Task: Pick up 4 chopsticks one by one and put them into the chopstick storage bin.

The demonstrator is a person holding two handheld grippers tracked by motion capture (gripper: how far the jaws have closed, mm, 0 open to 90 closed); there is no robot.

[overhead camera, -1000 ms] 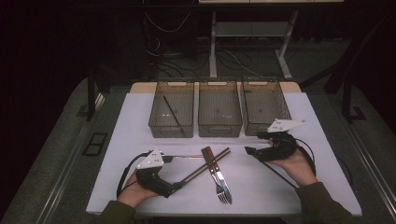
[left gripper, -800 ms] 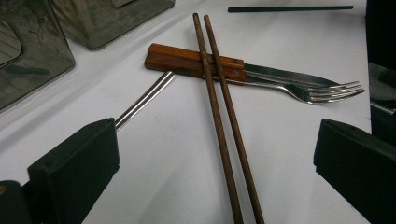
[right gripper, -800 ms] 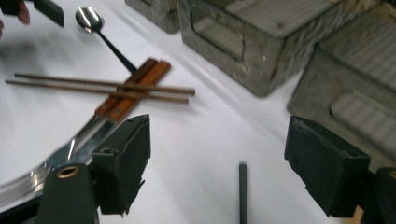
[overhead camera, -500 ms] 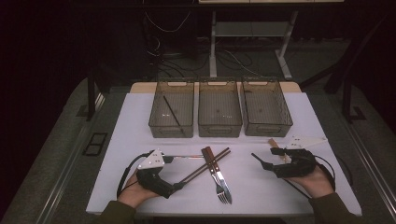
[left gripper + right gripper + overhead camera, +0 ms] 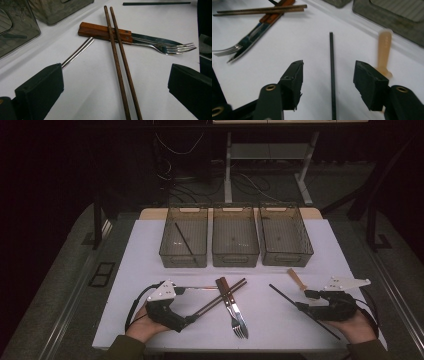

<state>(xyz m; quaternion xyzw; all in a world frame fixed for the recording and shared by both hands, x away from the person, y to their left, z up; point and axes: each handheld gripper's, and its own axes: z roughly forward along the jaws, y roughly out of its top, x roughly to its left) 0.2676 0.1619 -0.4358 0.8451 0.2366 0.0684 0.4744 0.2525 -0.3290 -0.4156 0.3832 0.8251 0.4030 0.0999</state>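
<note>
White table [image 5: 140, 270]: black chopstick [image 5: 332, 75] lengthwise between jaws.

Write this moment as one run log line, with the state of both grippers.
right gripper: open, jaws astride black chopstick | left gripper: open, near brown chopsticks | left bin: holds one black chopstick

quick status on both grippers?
Left gripper: open, brown chopsticks between its jaws.
Right gripper: open, black chopstick between its jaws.

We are seeing bare table [image 5: 150, 270] lying open between the three bins [image 5: 235, 236] and the cutlery, crossed brown chopsticks [image 5: 120, 62] blocking the middle, black chopstick [image 5: 332, 75] lying between the right gripper [image 5: 328, 82] jaws.
</note>
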